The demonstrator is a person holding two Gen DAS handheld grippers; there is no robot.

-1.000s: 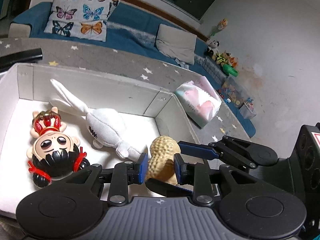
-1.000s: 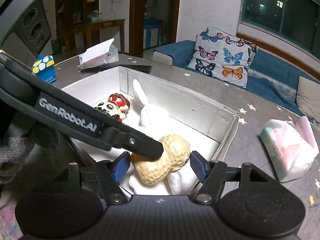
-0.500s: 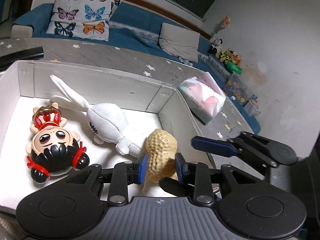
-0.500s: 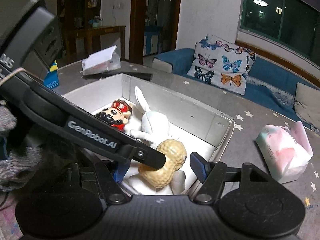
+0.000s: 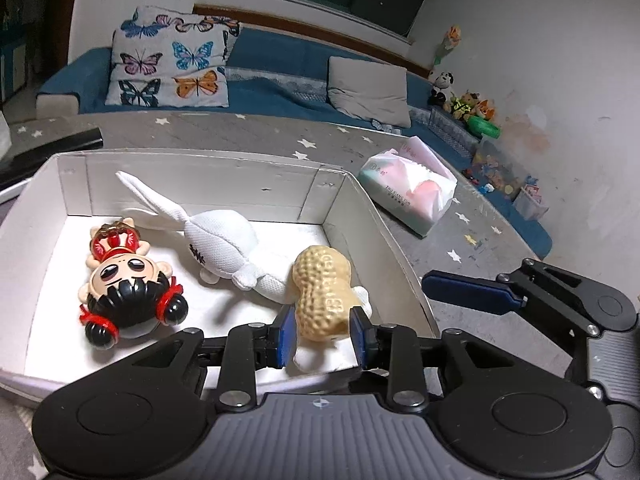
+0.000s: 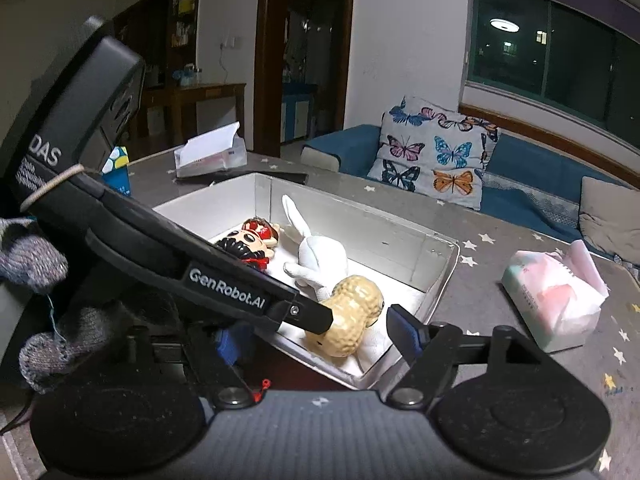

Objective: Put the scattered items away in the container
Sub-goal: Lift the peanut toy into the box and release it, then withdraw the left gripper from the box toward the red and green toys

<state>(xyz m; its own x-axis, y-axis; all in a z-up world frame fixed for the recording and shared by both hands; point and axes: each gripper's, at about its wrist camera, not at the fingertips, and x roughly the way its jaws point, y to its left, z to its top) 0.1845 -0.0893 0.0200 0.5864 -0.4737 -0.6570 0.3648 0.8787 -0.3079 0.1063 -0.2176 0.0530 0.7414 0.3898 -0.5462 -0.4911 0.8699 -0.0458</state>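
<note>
Star-patterned table (sofa behind)

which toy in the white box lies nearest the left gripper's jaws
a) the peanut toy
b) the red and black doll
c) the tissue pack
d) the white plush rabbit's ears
a: in the left wrist view the peanut toy sits between the jaws of the left gripper, on the white plush rabbit inside the white box.

Both handheld tools share a ribbed grey housing with two round black discs. The left gripper has black linkage arms, silver screws and blue pads; the right gripper matches it. White lettering (GenRobot.AI) marks one black finger. A grey knitted glove covers the hand.
</note>
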